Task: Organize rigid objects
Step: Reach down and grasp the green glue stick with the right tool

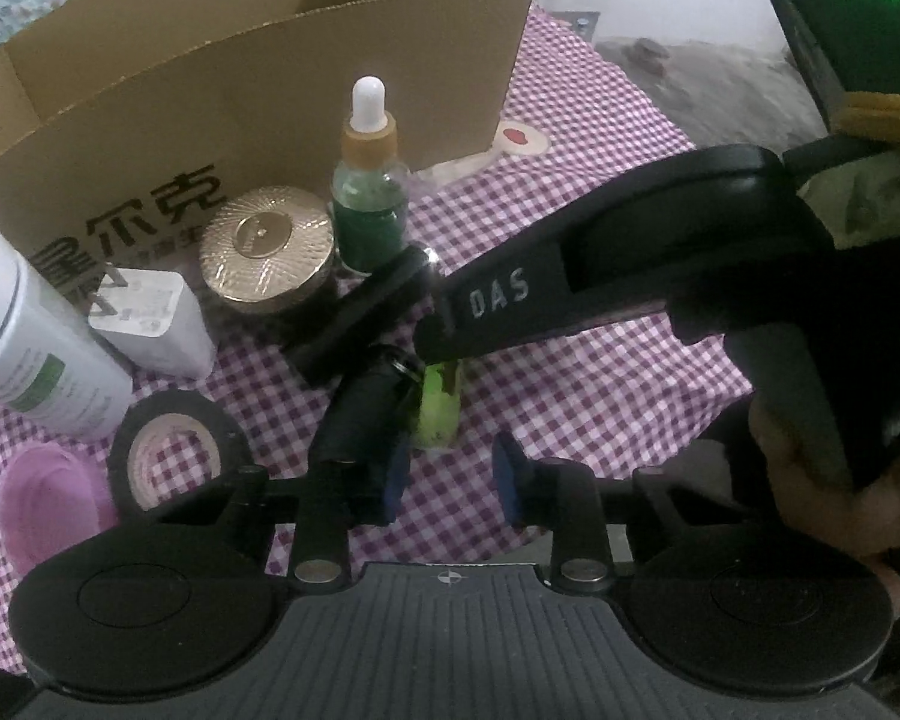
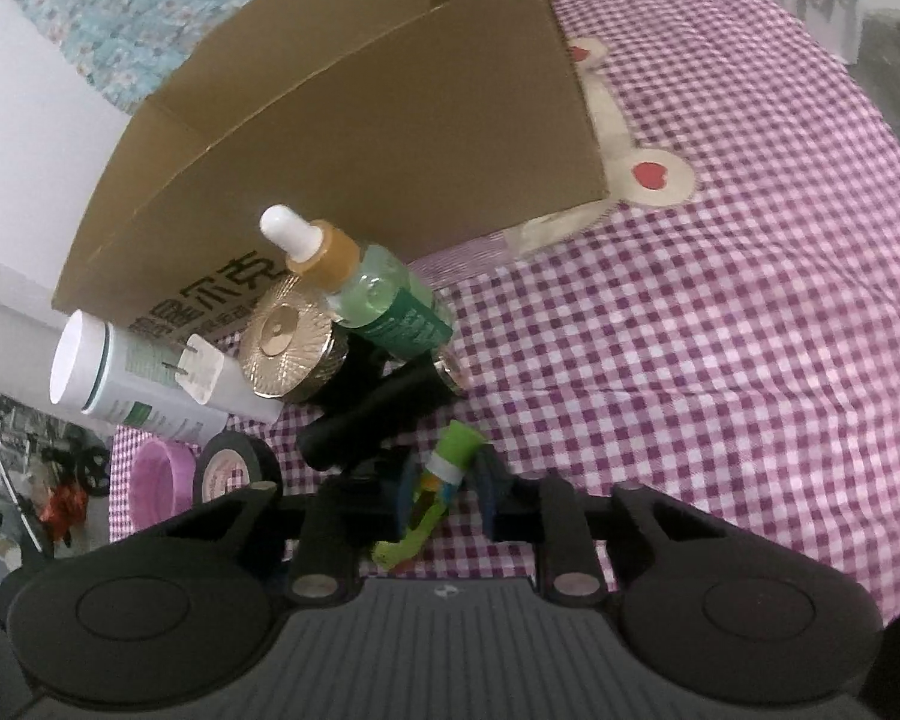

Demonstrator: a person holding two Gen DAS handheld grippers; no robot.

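Observation:
My right gripper (image 2: 447,495) is shut on a lime-green tube (image 2: 456,450) with a white band, low over the checked cloth. In the left wrist view the right gripper (image 1: 432,354) reaches in from the right, and the green tube (image 1: 438,414) hangs under its tip. My left gripper (image 1: 450,480) stands narrowly open, with only cloth showing between its blue pads. A black cylinder (image 1: 360,414) lies just ahead of its left finger, beside the tube. Behind stands the open cardboard box (image 1: 270,90).
Along the box front are a green dropper bottle (image 1: 369,204), a gold-lidded jar (image 1: 267,252), a white plug (image 1: 150,318), a white bottle (image 1: 36,348), a black tape roll (image 1: 150,408), a pink item (image 1: 48,498) and a black bar (image 1: 354,318). A hand (image 1: 822,480) holds the right gripper.

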